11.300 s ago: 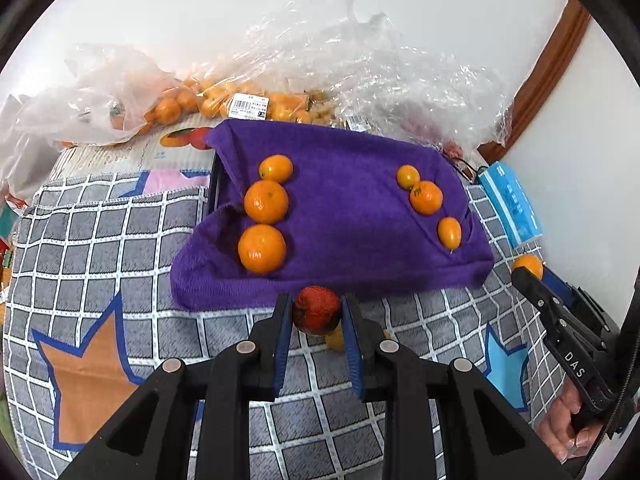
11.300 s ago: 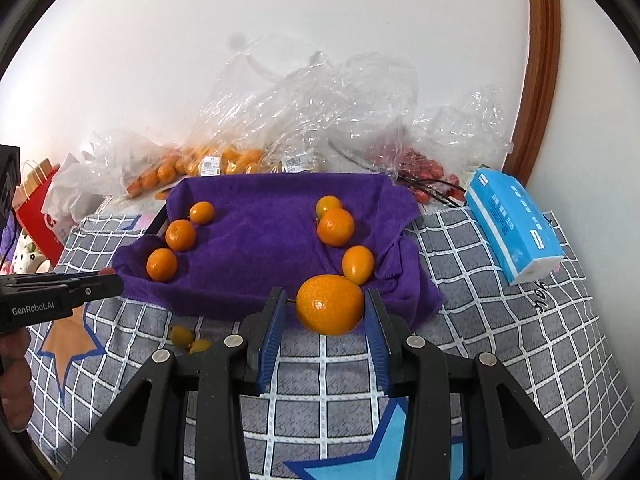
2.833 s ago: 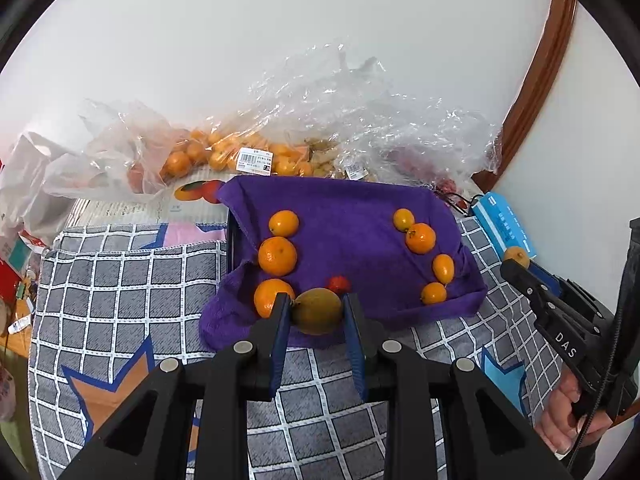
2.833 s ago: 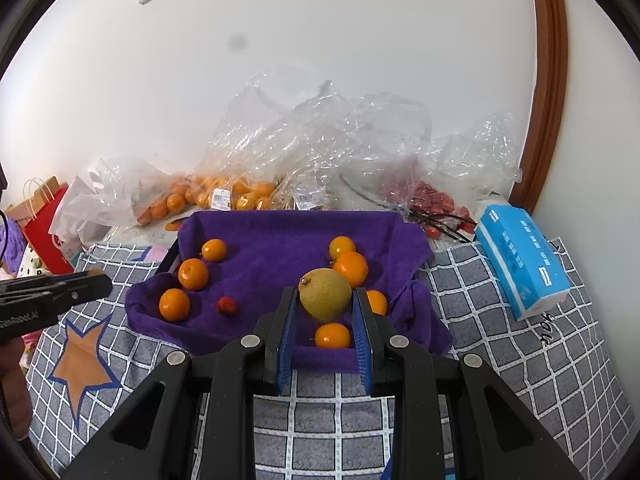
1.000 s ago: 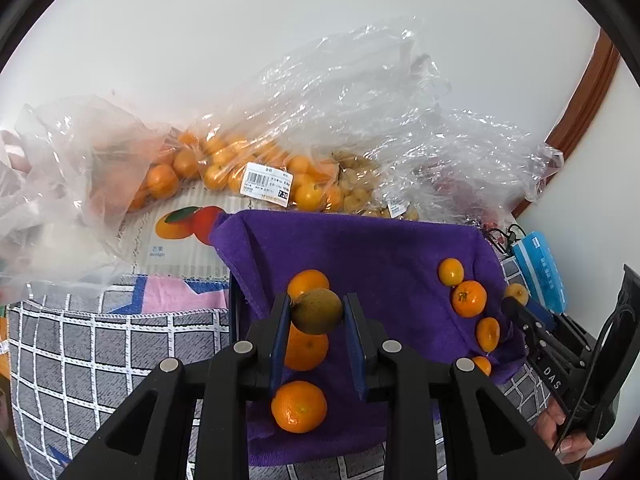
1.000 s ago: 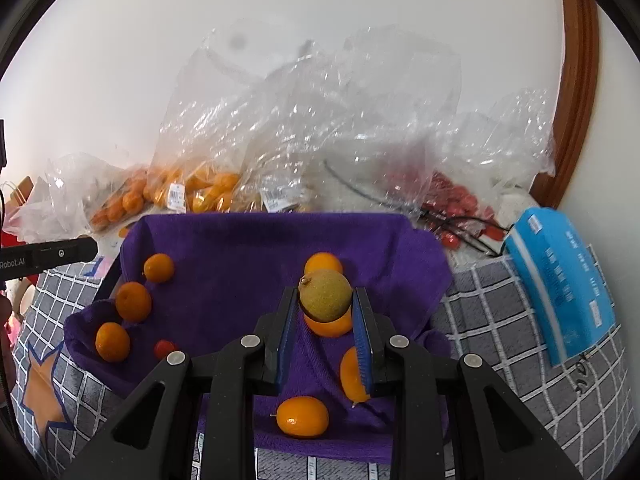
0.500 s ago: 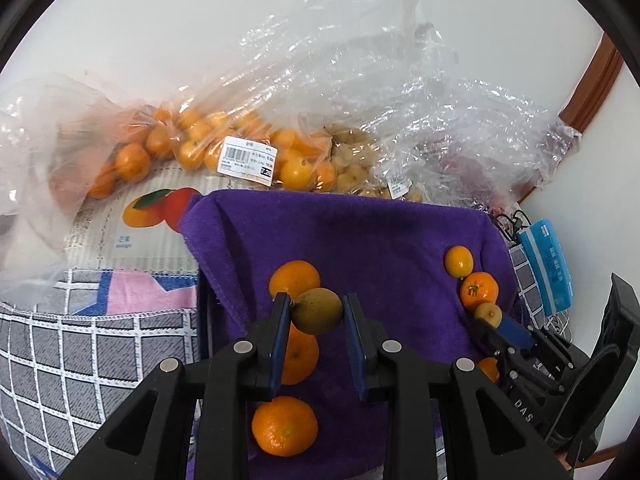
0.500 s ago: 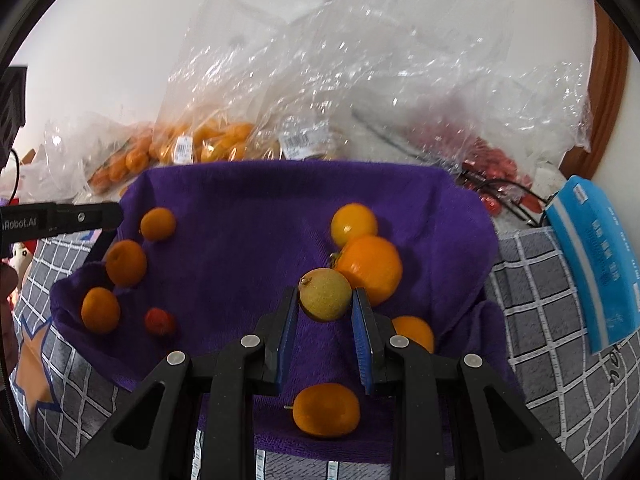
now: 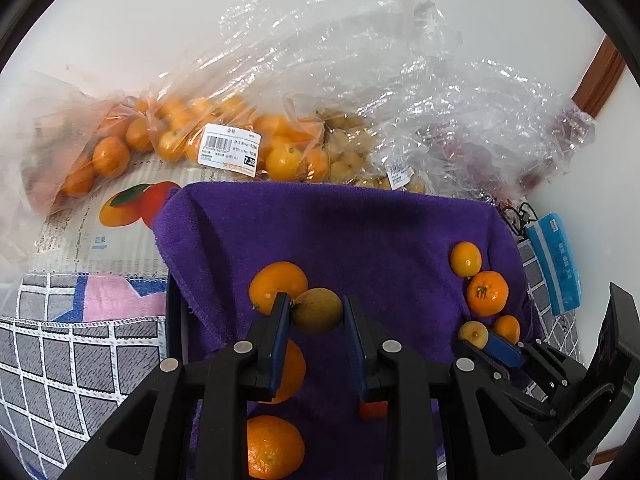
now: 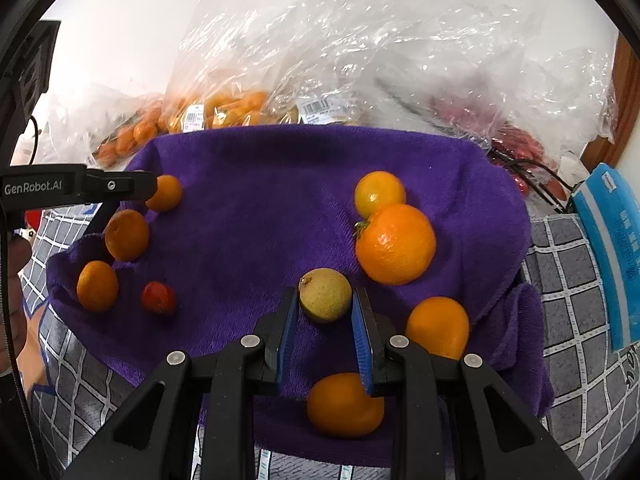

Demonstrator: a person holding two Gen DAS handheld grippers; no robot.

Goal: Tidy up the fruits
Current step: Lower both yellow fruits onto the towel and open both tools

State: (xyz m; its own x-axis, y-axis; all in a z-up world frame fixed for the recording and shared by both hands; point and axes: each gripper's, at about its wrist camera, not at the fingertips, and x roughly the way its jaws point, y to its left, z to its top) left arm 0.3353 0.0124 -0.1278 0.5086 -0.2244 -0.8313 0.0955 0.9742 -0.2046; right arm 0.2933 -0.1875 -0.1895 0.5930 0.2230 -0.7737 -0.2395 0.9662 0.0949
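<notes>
We see both grippers pinching dull yellow-green fruit: left (image 9: 316, 312), right (image 10: 325, 300); oranges (image 9: 280, 368) partly hidden behind jaws.

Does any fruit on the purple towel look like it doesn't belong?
Yes: one small red fruit lies alone on the purple towel, beside the left row of orange citrus. It is the only red piece there; everything else lying on the towel is orange.

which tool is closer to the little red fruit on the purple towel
Left. The left tool, shut on a yellow-green fruit, hangs close to the red fruit by the towel's left row of oranges. The right tool works beside the right-hand group, farther across the purple towel.
</notes>
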